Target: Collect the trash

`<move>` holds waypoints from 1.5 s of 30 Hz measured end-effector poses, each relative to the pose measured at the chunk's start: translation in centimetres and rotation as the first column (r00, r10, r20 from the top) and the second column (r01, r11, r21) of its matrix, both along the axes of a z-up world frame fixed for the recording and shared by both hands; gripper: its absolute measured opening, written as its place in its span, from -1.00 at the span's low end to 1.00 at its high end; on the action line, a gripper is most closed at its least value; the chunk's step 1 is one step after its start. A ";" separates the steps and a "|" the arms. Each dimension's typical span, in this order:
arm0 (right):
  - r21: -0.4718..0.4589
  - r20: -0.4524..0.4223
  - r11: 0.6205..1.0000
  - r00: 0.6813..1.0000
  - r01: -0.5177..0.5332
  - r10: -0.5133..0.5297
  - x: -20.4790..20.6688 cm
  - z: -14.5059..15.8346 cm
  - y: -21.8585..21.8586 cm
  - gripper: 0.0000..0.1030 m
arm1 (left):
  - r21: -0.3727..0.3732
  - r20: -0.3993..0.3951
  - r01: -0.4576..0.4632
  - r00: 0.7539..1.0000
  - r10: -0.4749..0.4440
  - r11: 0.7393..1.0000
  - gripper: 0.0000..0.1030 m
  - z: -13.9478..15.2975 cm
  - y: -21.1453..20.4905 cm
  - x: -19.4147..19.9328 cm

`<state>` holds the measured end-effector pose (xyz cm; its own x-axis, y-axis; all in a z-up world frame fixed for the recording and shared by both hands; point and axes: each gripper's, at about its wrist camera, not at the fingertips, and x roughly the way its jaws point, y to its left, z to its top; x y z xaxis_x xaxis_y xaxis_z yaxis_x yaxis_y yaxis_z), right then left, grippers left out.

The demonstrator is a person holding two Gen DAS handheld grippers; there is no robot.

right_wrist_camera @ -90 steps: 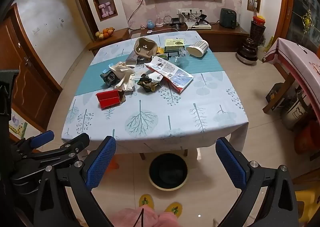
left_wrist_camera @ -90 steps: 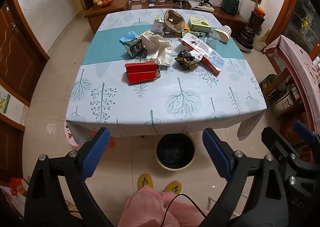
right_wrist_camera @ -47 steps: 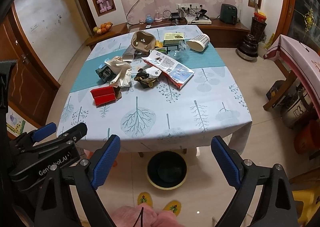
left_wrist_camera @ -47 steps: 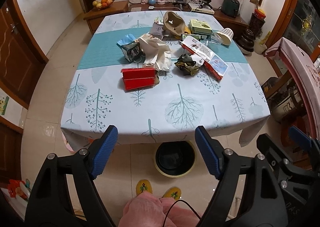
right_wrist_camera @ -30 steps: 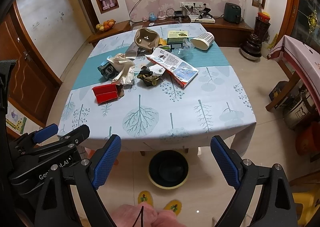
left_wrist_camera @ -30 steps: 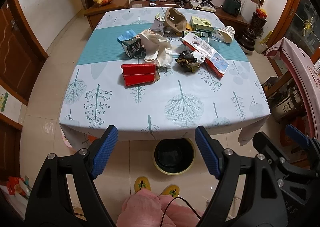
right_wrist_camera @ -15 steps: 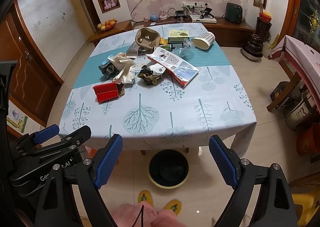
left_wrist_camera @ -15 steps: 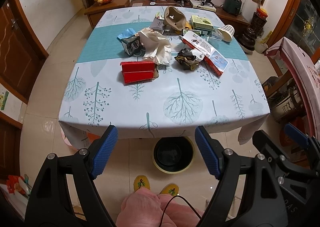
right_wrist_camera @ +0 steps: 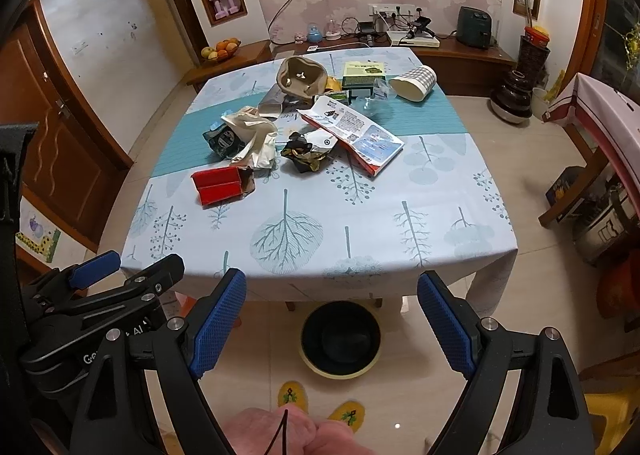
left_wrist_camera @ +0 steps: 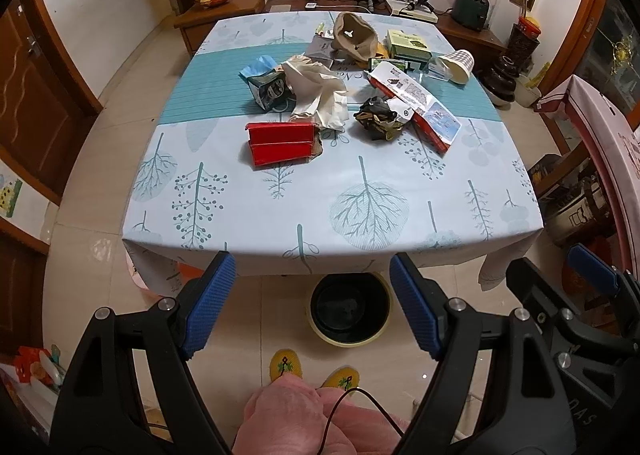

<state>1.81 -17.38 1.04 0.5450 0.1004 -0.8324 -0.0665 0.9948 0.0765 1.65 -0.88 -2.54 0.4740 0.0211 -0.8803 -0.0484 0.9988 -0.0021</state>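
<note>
Nearest, two grippers hang over the floor short of the surface [left_wrist_camera: 332, 211]: the left gripper [left_wrist_camera: 312, 305] and the right gripper [right_wrist_camera: 332, 321], each with its jaws spread wide and nothing between them. Just beyond them one black bin [left_wrist_camera: 350, 309] with a pale rim stands on the floor tiles under the near edge of the surface, and two yellow slippers [left_wrist_camera: 314, 371] show below it.

The trash lies in a cluster on the far half of the tree-printed cloth. First comes one red box [left_wrist_camera: 280, 143], then one crumpled dark wrapper [left_wrist_camera: 378, 119] to its right and one crumpled cream bag [left_wrist_camera: 316, 93] behind it, touching the red box. One long printed carton [left_wrist_camera: 414, 107] runs diagonally beside the wrapper. Left of the bag sits one small dark box [left_wrist_camera: 268, 89]. Farther back are one brown pulp tray [left_wrist_camera: 354, 35], one green box [left_wrist_camera: 408, 45] and one checked paper cup [left_wrist_camera: 456, 65] on its side.

Against the view half a second ago, both grippers have barely shifted and every piece of trash lies where it did.
</note>
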 end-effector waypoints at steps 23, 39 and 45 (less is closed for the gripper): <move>0.084 -0.021 0.996 0.999 0.043 -0.041 6.3 0.6 0.7 0.73 | 0.039 -0.042 -0.022 0.999 0.023 0.999 0.51 1.2 5.5 7.8; 0.151 -0.190 0.931 0.934 0.332 -0.302 17.9 -4.6 2.3 0.66 | 0.096 -0.273 0.467 0.861 -0.428 0.879 0.51 -7.9 4.7 21.8; 0.178 -0.240 0.883 0.889 0.434 -0.389 19.9 -7.3 2.3 0.65 | 0.068 -0.345 0.573 0.781 -0.520 0.817 0.51 -11.8 3.8 24.0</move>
<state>21.73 -15.10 -6.22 0.4092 0.0952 -0.9075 0.3836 0.8845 0.2657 25.62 2.87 -14.29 0.1654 -0.0087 -0.9862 0.5342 0.8414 0.0821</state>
